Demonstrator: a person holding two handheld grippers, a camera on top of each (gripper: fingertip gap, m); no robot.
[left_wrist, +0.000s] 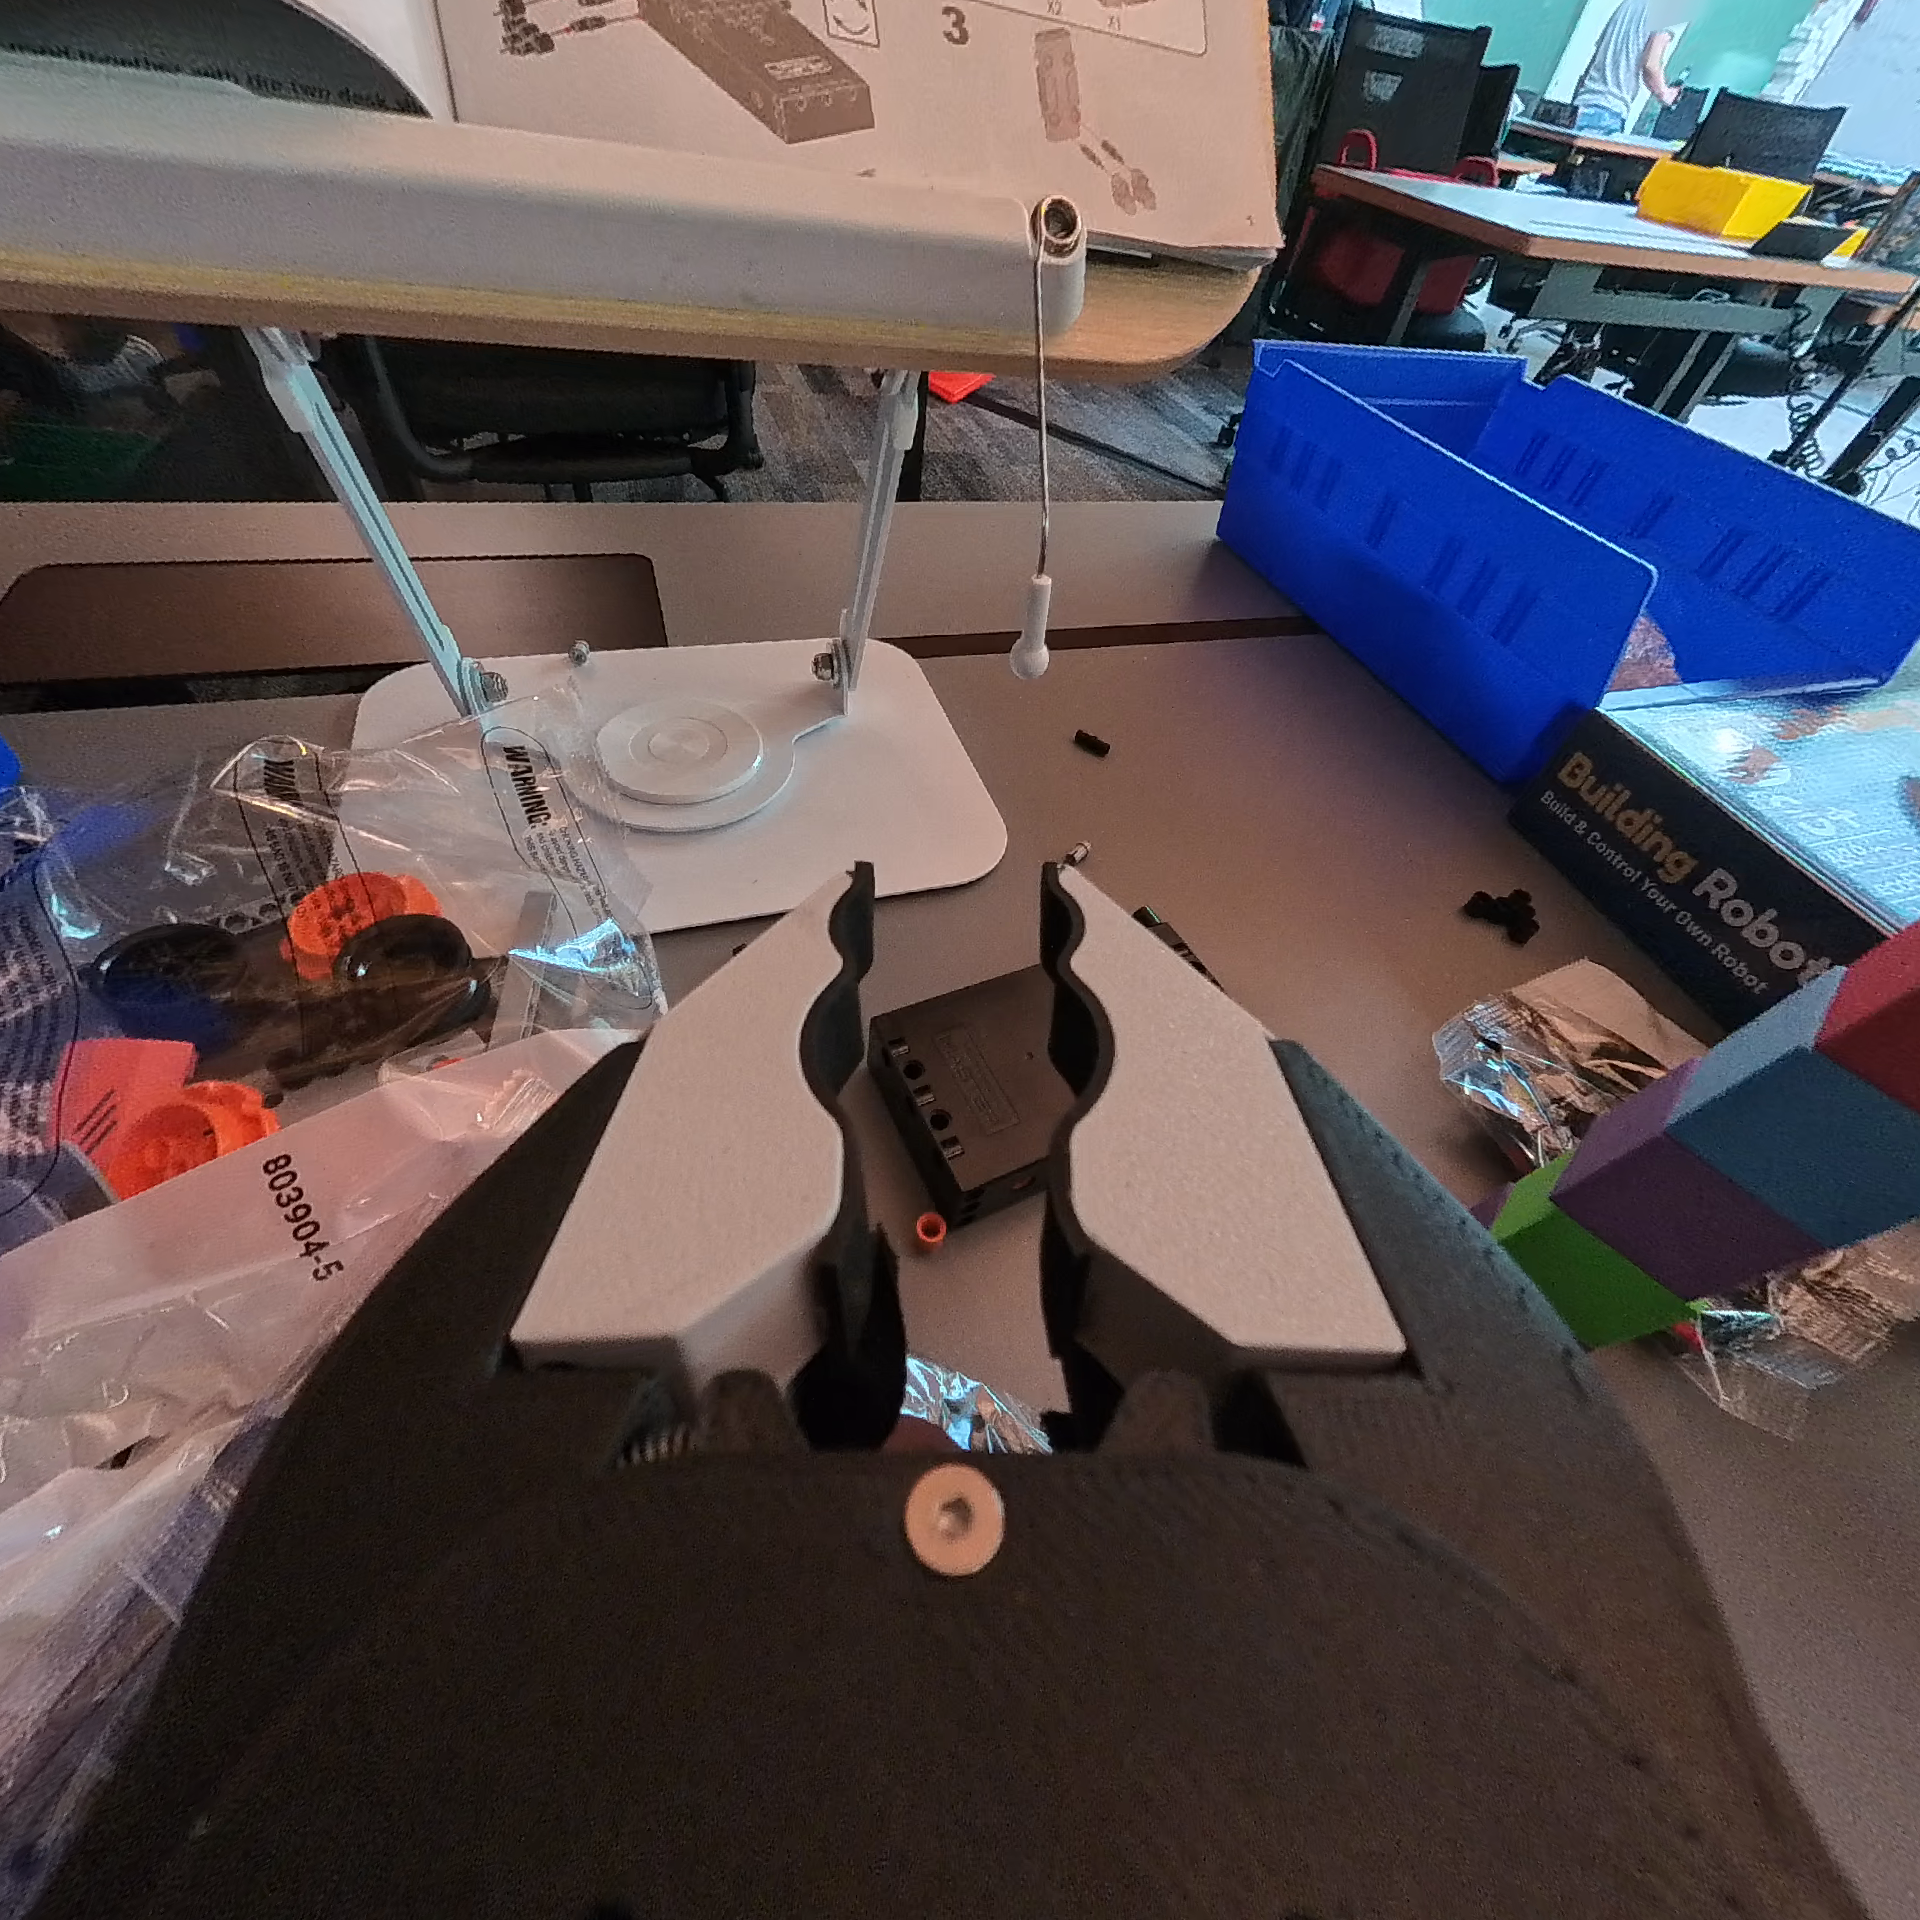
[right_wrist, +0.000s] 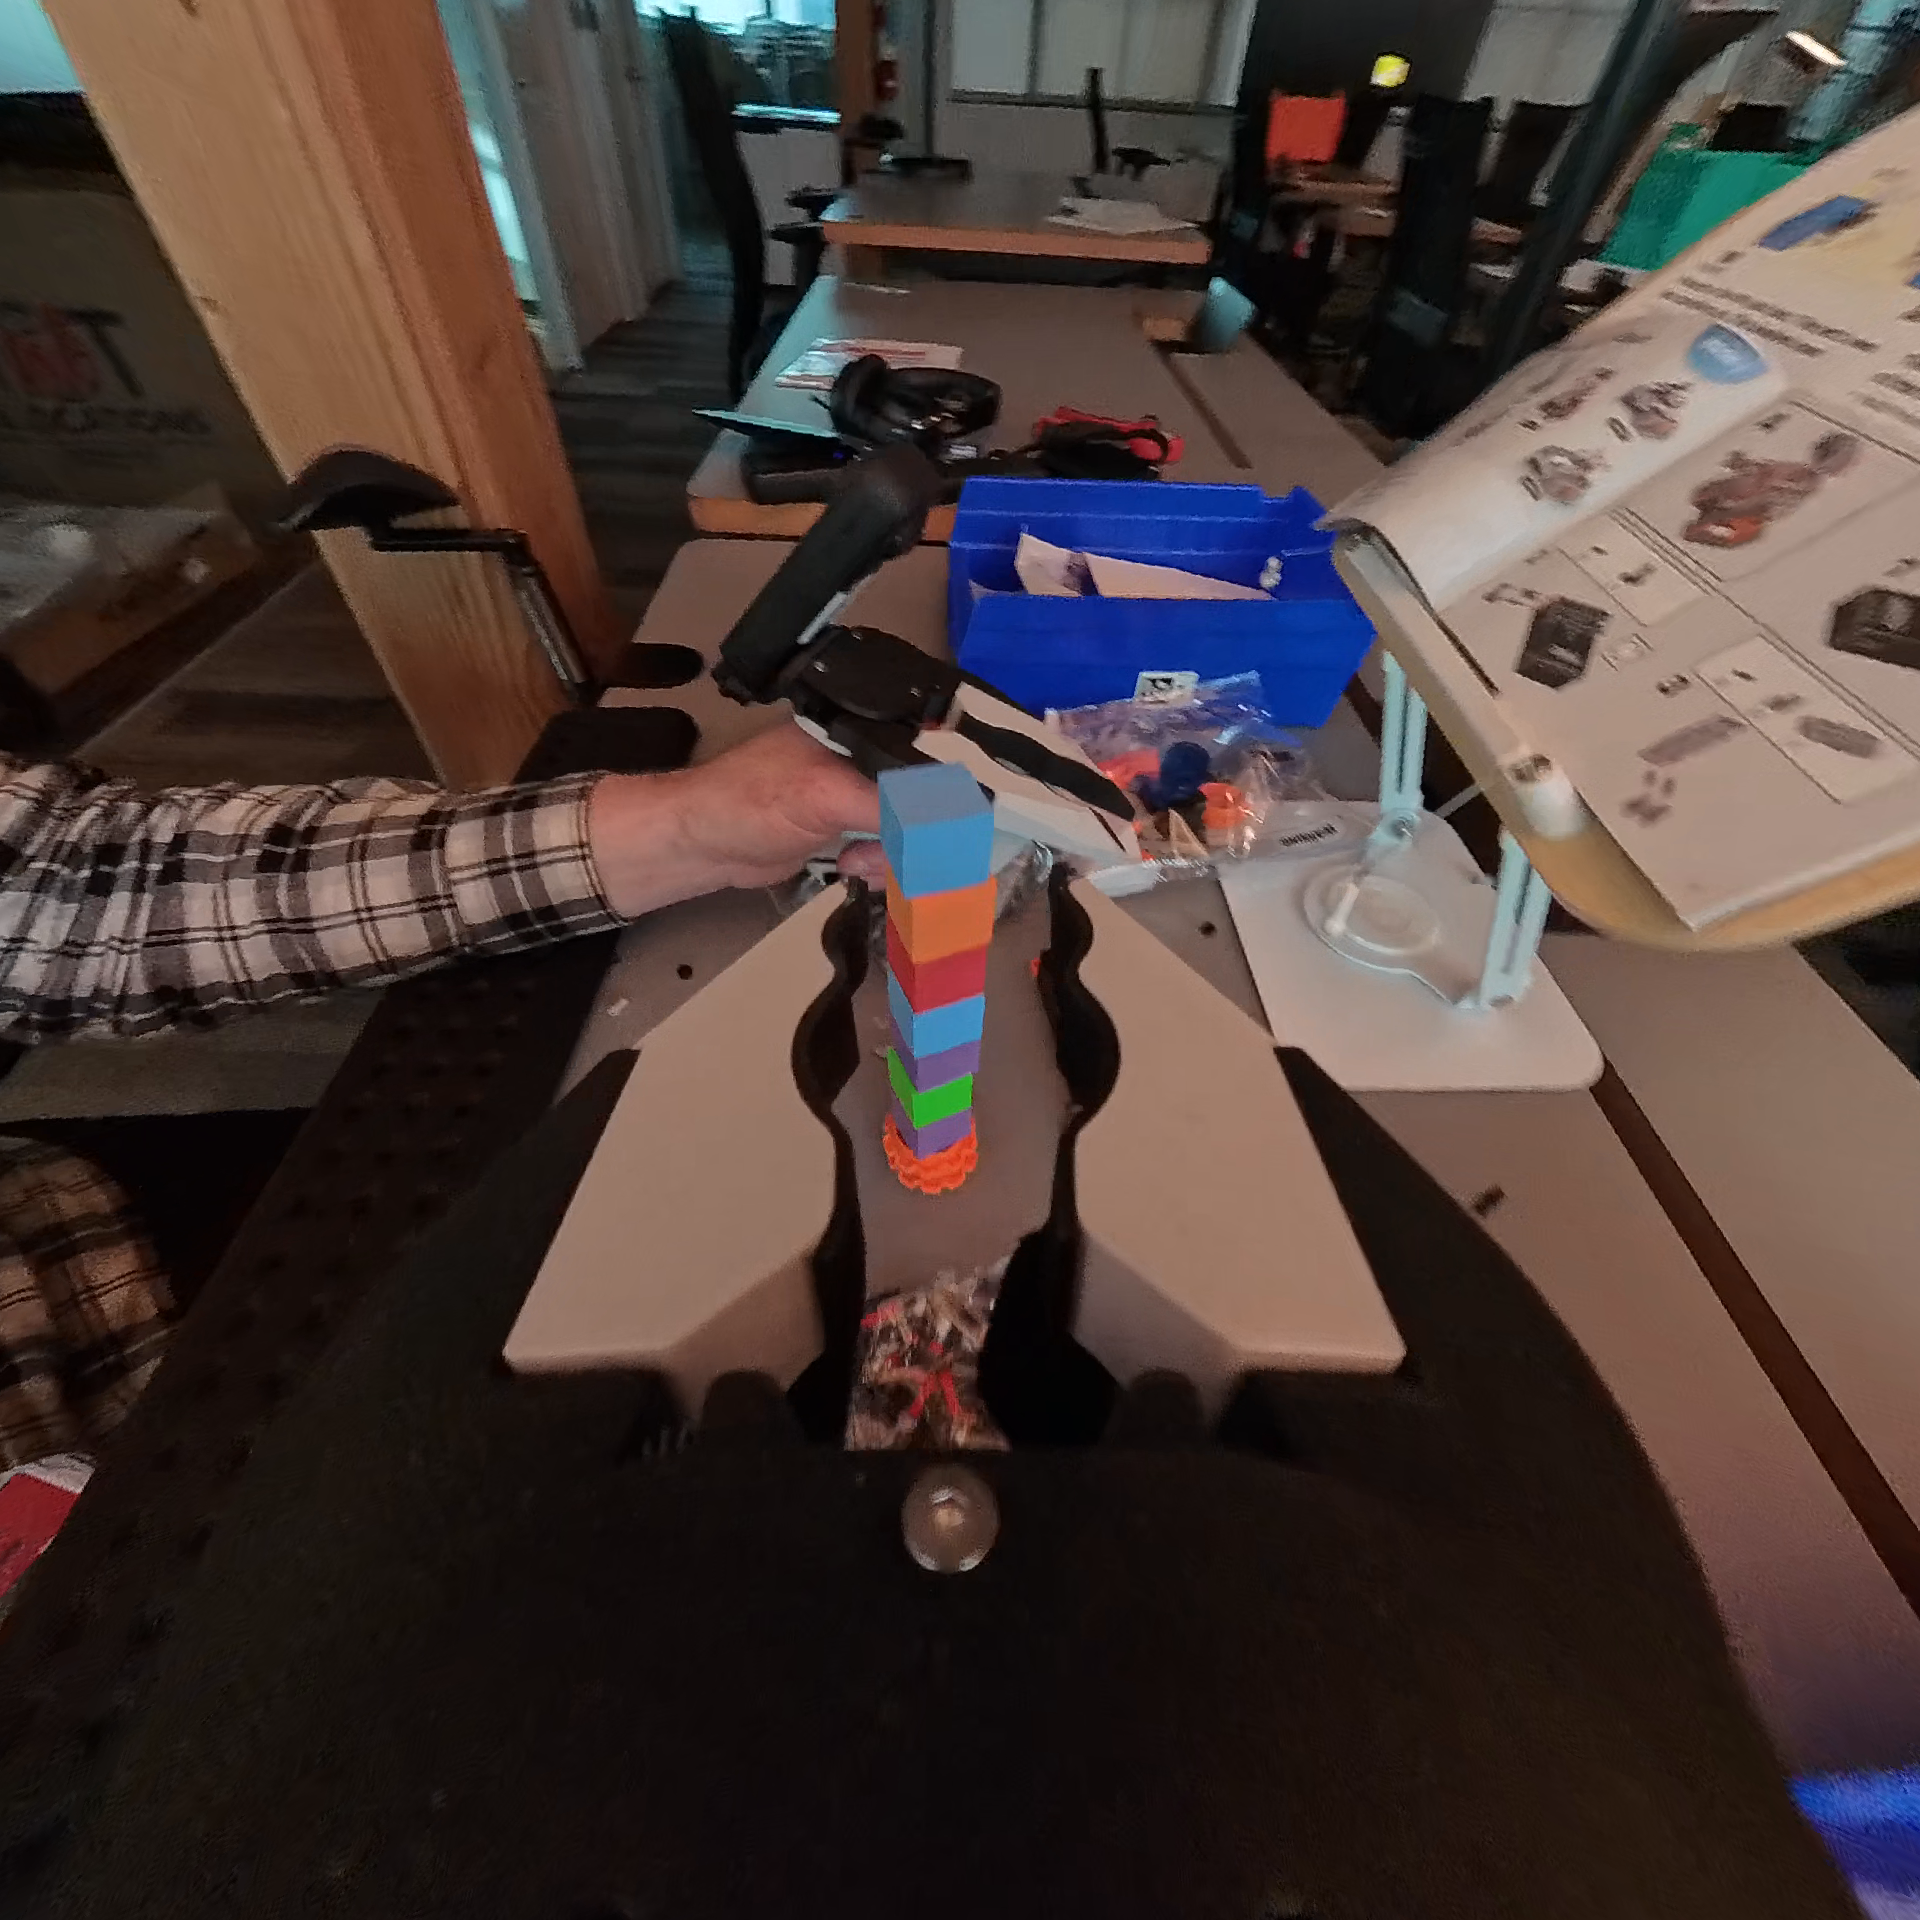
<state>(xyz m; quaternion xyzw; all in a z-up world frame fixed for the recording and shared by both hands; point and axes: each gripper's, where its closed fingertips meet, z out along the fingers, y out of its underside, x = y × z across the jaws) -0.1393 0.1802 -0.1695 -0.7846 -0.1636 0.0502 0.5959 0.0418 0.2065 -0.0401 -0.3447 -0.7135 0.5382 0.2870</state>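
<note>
Left gripper spread over a black box (orange peg at six o'clock); right gripper spread around a block tower.

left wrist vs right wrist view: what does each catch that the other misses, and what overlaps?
Left wrist only: the black box module on the table between the open left gripper fingers, a small orange piece beside it, and a dark printed box at right.

Right wrist only: the whole block tower standing on an orange toothed base in front of the open right gripper, plus the person's plaid sleeve.

Both: the tilted manual stand, blue bins, clear bags of orange parts, and part of the tower.
</note>
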